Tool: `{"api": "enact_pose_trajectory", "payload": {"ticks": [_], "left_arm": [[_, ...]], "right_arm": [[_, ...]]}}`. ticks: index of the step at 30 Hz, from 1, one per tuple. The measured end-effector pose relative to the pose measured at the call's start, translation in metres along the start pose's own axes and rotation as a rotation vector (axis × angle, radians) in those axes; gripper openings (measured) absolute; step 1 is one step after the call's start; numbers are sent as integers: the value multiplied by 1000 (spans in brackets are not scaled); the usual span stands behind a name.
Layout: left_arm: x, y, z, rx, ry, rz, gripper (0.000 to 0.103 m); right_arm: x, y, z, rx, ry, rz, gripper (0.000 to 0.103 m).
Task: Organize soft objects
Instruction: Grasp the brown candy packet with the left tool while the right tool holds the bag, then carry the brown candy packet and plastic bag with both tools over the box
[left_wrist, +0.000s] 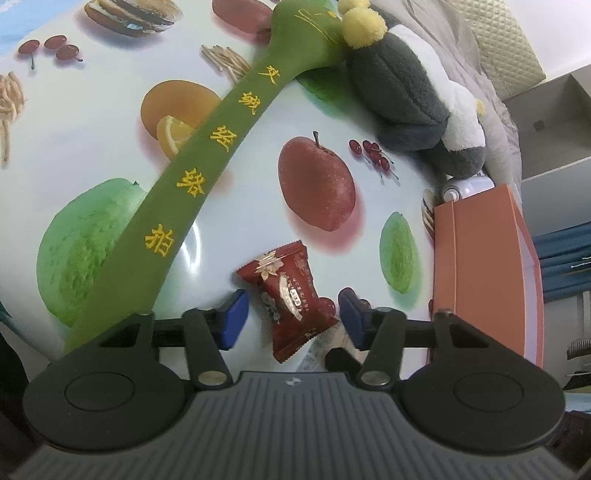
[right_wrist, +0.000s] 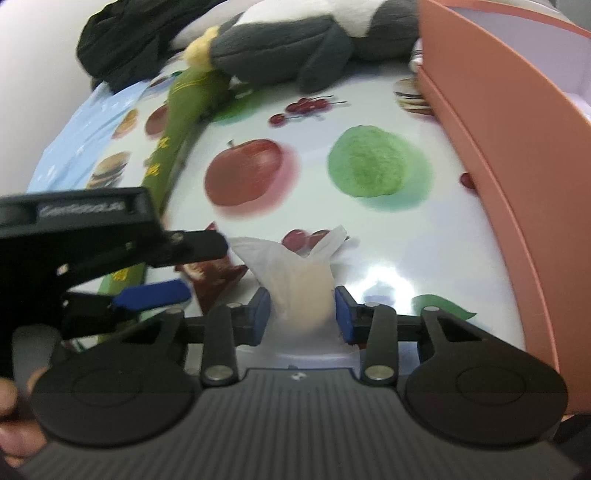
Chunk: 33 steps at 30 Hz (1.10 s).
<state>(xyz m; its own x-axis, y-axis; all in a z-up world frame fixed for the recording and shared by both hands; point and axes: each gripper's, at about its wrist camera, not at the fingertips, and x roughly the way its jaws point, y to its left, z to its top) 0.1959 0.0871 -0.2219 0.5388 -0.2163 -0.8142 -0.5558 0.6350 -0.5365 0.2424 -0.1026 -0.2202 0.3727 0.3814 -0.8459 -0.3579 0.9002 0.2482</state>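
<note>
A dark red snack packet (left_wrist: 291, 295) lies on the fruit-print tablecloth (left_wrist: 92, 122) between the jaws of my left gripper (left_wrist: 293, 317). The jaws stand open, with a gap at the left pad. My right gripper (right_wrist: 303, 314) is shut on a soft cream lump in a thin white wrapper (right_wrist: 301, 291), both blue pads against its sides. A long green plush stick with yellow characters (left_wrist: 207, 166) runs diagonally across the table. A grey and white plush toy (left_wrist: 413, 92) lies at its far end.
An orange box (left_wrist: 484, 266) stands open at the table's right edge (right_wrist: 509, 147). A white spray can top (left_wrist: 452, 192) sits behind it. Black cloth (right_wrist: 125, 40) is bunched at the far left. In the right wrist view the left gripper's blue finger (right_wrist: 155, 291) sits close beside the red packet (right_wrist: 214, 273).
</note>
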Motion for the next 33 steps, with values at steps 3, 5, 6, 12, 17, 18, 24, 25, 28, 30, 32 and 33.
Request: {"api": "enact_pose_trajectory", "payload": {"ticks": [3, 5, 6, 12, 17, 18, 24, 25, 28, 30, 32, 33], "left_arm": [[1, -2, 1, 10, 0, 12, 50], [3, -3, 2, 16, -5, 15, 50], [3, -5, 1, 27, -9, 19, 50], [7, -17, 0, 112, -14, 56, 41], [9, -23, -4, 190, -21, 86, 35], [9, -24, -4, 203, -23, 90, 35], [5, -30, -7, 270, -35, 96, 34], [5, -31, -7, 287, -32, 97, 34], [2, -34, -7, 335, -39, 102, 34], [0, -36, -7, 369, -44, 115, 34], [1, -37, -6, 384, -33, 112, 34], [1, -37, -5, 385, -29, 114, 34]], "right_arm": [[0, 1, -1, -8, 12, 16, 39], [-1, 1, -2, -13, 17, 25, 39], [-1, 1, -2, -14, 21, 28, 39], [-5, -2, -7, -13, 30, 30, 39], [-8, -6, -9, -10, 28, 11, 39], [-8, -8, -9, -9, 28, 8, 39], [-15, -13, -7, -5, 12, -15, 39], [-16, -14, -7, -4, 9, -18, 39], [-21, -16, -5, -2, -3, -25, 39], [-23, -17, -4, 2, -10, -28, 39], [-26, -18, -3, 5, -16, -32, 39], [-27, -19, -2, 6, -19, -35, 39]]}}
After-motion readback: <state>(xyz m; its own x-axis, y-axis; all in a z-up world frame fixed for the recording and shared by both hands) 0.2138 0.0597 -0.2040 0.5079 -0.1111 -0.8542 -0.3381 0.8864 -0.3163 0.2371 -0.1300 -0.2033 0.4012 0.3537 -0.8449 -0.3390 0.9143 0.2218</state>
